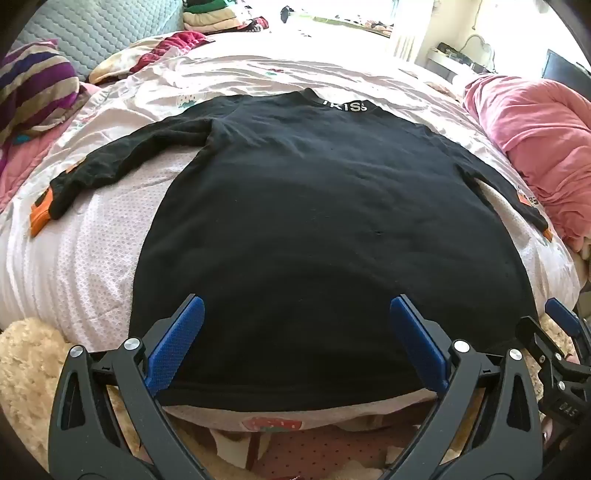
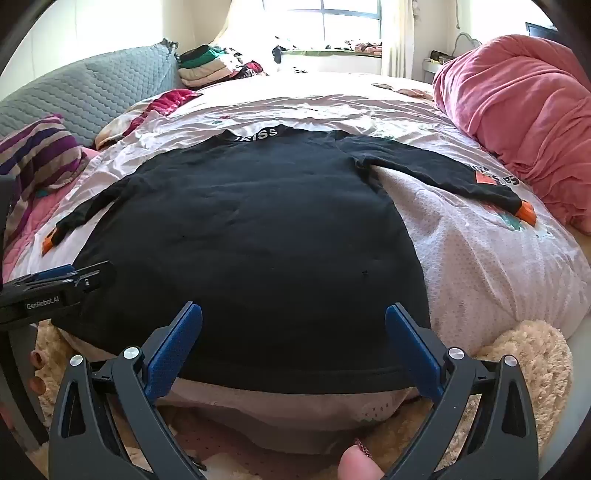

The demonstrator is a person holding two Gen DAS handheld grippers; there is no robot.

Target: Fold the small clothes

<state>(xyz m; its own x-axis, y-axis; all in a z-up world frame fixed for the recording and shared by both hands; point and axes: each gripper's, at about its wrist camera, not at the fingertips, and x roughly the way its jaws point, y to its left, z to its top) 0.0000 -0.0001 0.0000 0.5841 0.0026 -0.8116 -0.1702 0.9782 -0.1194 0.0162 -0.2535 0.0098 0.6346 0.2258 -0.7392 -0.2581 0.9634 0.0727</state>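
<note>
A bed (image 2: 480, 266) covered in a pale pink printed sheet fills both views, with a bright window (image 2: 347, 18) behind it and a grey quilted headboard (image 2: 96, 92) at the far left. A rumpled pink duvet (image 2: 517, 122) is heaped on the right side, a striped cushion (image 1: 33, 92) lies on the left, and a stack of folded clothes (image 2: 207, 66) sits beyond. The black long-sleeved top (image 1: 314, 221) lies flat in the middle, both sleeves spread outward, orange cuffs at their ends. White letters on its collar seem to read "IKISS". The left gripper (image 1: 297, 347) and right gripper (image 2: 293, 350) hover over the hem, jaws spread wide, nothing between them. "GenRobot.AI" is printed on the left gripper's side. An orange patch on the right sleeve (image 2: 485, 179) is too small to read.
</note>
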